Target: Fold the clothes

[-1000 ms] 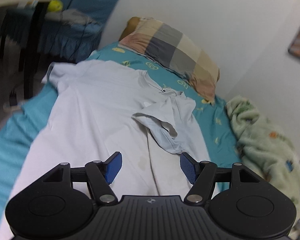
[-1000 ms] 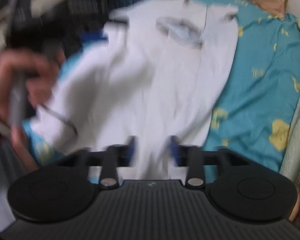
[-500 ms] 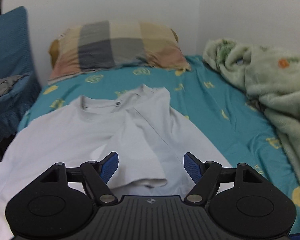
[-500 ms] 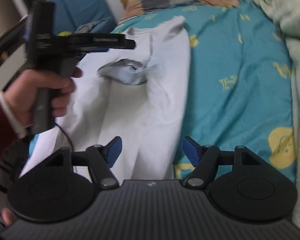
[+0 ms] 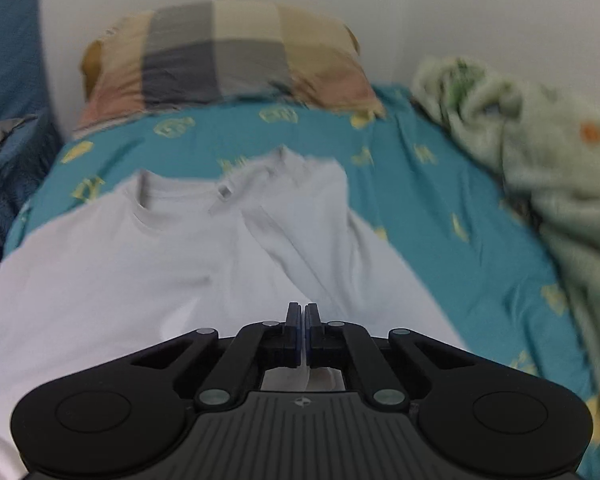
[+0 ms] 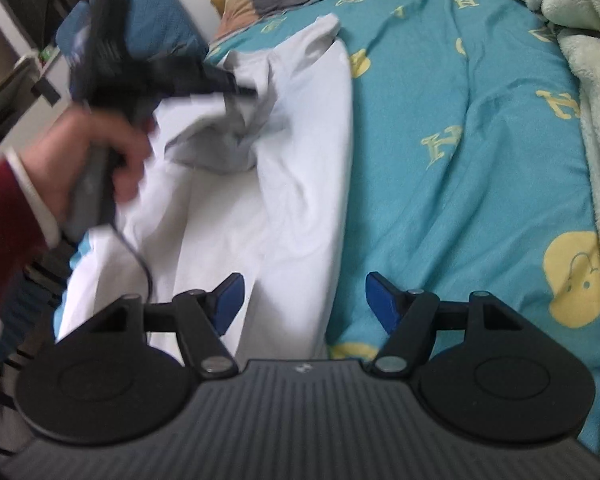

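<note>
Shirt (image 5: 148, 280) spread pale and flat across the teal bedsheet (image 5: 440, 208), collar up toward the checked pillow (image 5: 228, 52), and its right side is already folded in over the body, so the outer edge runs as a long straight line down the sheet. Left gripper (image 5: 303, 320) sits low over the cloth with its jaws pressed together, and a bit of white fabric shows just behind the blue pads; from the right wrist view that same gripper (image 6: 244, 88) reaches in from the left with its tip at a bunched grey fold of the shirt, so it looks to be pinching the folded sleeve, though blur keeps the exact contact unclear. A hand (image 6: 96, 152) in a dark red sleeve (image 6: 8, 232) grips its handle, cable trailing down over the cloth. Right gripper (image 6: 304, 300) hovers nearer the hem end, jaws spread wide, blue pads apart: left pad over the white cloth, right pad over bare sheet, the folded edge running between them, nothing clamped. A fluffy green blanket (image 5: 540, 168) is heaped along the wall side, well clear of the shirt
</note>
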Demonstrator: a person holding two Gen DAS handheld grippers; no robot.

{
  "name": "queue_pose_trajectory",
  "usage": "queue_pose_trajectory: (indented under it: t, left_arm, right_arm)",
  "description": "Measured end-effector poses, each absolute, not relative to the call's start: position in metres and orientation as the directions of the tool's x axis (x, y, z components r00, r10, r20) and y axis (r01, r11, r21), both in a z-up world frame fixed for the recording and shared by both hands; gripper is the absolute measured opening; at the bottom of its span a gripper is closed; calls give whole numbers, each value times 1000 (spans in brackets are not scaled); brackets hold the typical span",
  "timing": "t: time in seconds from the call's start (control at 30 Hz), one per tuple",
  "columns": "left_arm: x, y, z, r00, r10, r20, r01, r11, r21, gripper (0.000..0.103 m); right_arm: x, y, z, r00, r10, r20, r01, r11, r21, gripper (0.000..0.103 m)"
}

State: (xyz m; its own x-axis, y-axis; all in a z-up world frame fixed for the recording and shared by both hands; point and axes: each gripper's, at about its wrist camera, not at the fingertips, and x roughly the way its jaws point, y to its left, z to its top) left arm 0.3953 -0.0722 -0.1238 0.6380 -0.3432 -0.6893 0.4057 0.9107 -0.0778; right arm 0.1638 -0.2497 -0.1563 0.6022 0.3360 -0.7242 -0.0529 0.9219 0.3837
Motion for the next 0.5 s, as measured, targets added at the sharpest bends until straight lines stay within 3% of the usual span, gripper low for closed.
queue_pose_trajectory:
  t: [0.27, 0.5]
  left_arm:
    - [460, -25, -75, 746, -237, -623, 171, 971, -165, 2]
    - [506, 2, -128, 717, -84, -692, 2, 993, -118, 2]
  right_arm:
    - [152, -224, -155, 573, 367, -733, -158, 927, 340, 71]
    - [151, -218, -157, 534, 406, -742, -226, 914, 337, 72]
